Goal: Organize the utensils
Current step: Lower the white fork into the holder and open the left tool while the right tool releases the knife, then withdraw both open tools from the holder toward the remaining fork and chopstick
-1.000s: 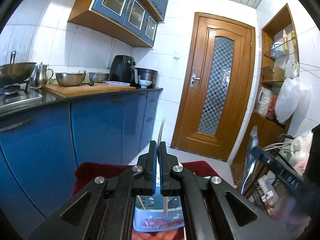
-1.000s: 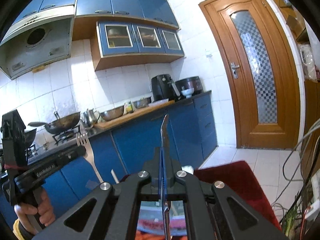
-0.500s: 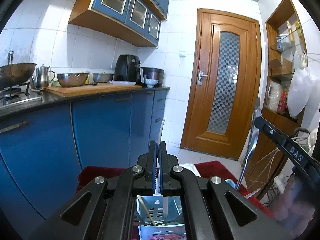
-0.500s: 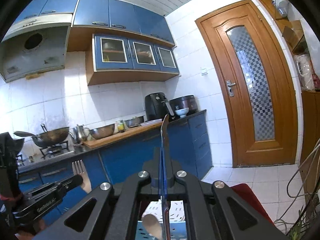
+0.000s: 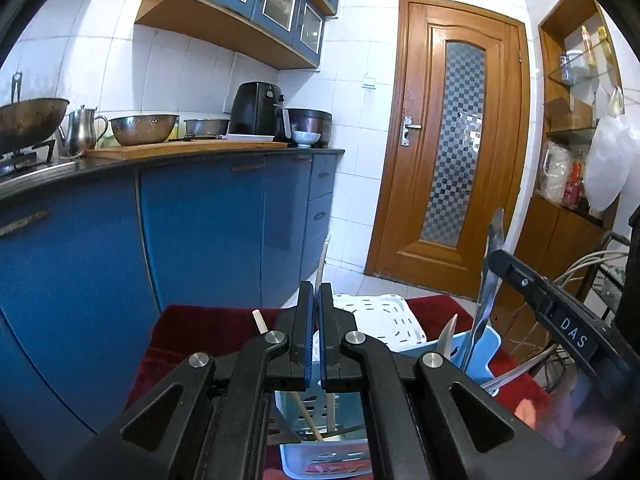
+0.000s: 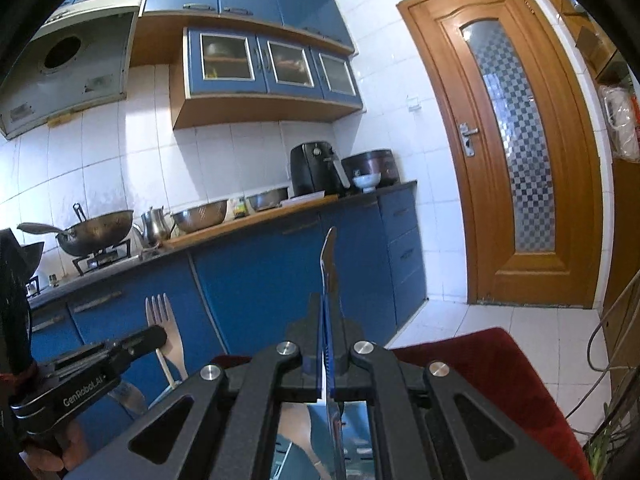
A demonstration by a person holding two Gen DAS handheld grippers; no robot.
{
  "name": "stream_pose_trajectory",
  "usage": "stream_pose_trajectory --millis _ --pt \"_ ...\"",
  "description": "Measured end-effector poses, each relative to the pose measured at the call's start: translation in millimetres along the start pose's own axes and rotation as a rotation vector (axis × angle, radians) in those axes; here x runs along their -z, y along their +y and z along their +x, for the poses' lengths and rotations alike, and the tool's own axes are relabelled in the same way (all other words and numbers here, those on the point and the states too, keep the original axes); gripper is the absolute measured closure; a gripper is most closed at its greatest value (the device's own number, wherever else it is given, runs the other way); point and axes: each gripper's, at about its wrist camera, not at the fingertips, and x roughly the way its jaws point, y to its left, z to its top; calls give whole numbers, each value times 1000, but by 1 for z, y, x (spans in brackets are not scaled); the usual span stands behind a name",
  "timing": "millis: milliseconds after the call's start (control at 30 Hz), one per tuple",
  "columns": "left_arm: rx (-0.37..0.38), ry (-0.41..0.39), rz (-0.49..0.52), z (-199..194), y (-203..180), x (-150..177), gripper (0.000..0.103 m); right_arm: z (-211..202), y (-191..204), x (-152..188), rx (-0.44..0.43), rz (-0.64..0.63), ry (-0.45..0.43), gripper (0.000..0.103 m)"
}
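Left tool [image 5: 315, 300] clamped on fork [image 6: 166, 330], upright. Right tool [image 6: 325, 312] clamped on knife [image 6: 330, 264]. Blue rack [image 5: 486, 354] at 5 o'clock in left view.

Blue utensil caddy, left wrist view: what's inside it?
In the blue caddy: a metal utensil held upright by the right tongs, a blade tip, and chopsticks lower down. The left tongs cover most of the interior.

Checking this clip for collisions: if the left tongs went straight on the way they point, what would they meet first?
Probably the blue cabinets: the left tongs, shut on a fork, aim over the white basket at them. Depth is unclear.
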Motion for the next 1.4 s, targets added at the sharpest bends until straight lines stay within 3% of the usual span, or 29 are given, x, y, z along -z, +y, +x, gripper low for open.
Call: stream_pose_trajectory --millis 200,233,333,667,1100,1400 --pt "17 20 4 1 -2 0 102 1 -2 7 -25 15 38 100" --pt "20 24 1 1 -1 0 96 1 -2 7 -30 22 43 99" --pt "31 27 -9 -1 0 -2 74 -2 -3 6 -45 38 46 83" --pt "48 9 28 -28 -10 -15 73 -29 4 -9 -74 65 41 80" --pt "41 52 26 -80 -14 -12 69 -63 6 -1 -122 200 191 75" --pt "23 119 -18 -113 -5 8 69 -98 17 14 -76 197 258 72"
